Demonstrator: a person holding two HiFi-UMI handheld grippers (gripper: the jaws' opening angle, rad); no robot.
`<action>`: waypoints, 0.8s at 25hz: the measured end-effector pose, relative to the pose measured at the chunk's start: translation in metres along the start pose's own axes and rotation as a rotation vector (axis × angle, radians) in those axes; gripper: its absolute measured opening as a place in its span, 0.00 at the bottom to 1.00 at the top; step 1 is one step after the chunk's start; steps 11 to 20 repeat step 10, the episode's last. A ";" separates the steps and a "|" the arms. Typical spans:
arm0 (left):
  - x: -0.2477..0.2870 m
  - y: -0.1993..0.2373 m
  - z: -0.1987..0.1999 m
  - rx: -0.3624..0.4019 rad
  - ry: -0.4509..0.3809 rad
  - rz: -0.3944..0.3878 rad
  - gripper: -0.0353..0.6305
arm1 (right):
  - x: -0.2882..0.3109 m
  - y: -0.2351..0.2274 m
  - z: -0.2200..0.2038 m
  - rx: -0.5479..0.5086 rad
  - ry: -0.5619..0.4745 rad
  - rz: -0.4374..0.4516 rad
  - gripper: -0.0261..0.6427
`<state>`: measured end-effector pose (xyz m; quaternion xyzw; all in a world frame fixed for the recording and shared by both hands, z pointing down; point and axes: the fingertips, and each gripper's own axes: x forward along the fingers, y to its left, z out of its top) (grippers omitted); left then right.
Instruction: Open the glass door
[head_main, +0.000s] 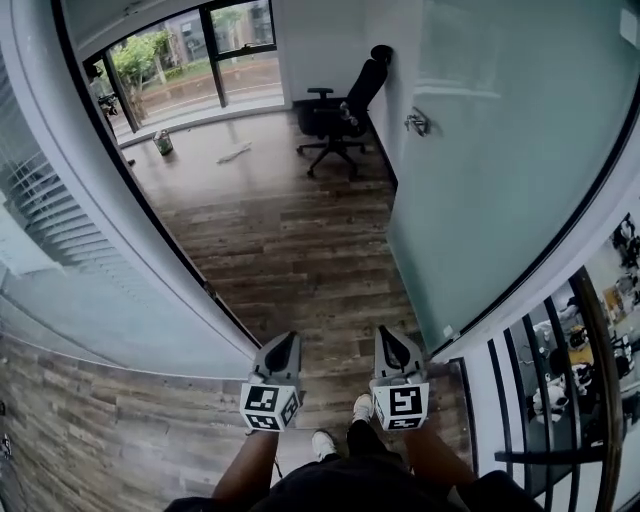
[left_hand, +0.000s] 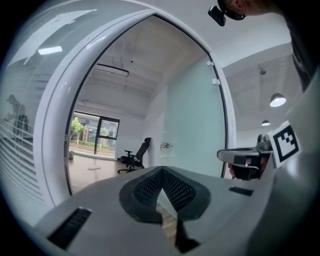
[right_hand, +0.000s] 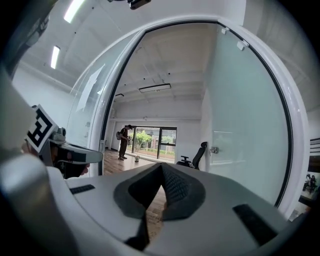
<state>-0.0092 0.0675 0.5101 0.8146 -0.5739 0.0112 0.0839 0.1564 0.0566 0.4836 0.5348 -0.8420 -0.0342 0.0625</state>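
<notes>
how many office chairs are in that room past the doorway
1. A black office chair stands on the wood floor near the far wall, close to the open glass door. More could be hidden behind that frosted door.

My left tongs (head_main: 286, 340) and right tongs (head_main: 384, 333) are pale grey, black-padded, each bearing a black-and-white marker cube (head_main: 268, 406); I wear dark clothes (head_main: 345, 488), white shoes (head_main: 322, 444).
</notes>
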 end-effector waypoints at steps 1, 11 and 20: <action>-0.008 0.000 -0.001 -0.006 0.003 0.002 0.06 | -0.006 0.006 0.003 -0.002 -0.001 0.003 0.06; -0.053 -0.013 0.016 0.000 0.002 -0.004 0.06 | -0.041 0.030 0.038 -0.024 -0.013 0.014 0.06; -0.053 -0.013 0.016 0.000 0.002 -0.004 0.06 | -0.041 0.030 0.038 -0.024 -0.013 0.014 0.06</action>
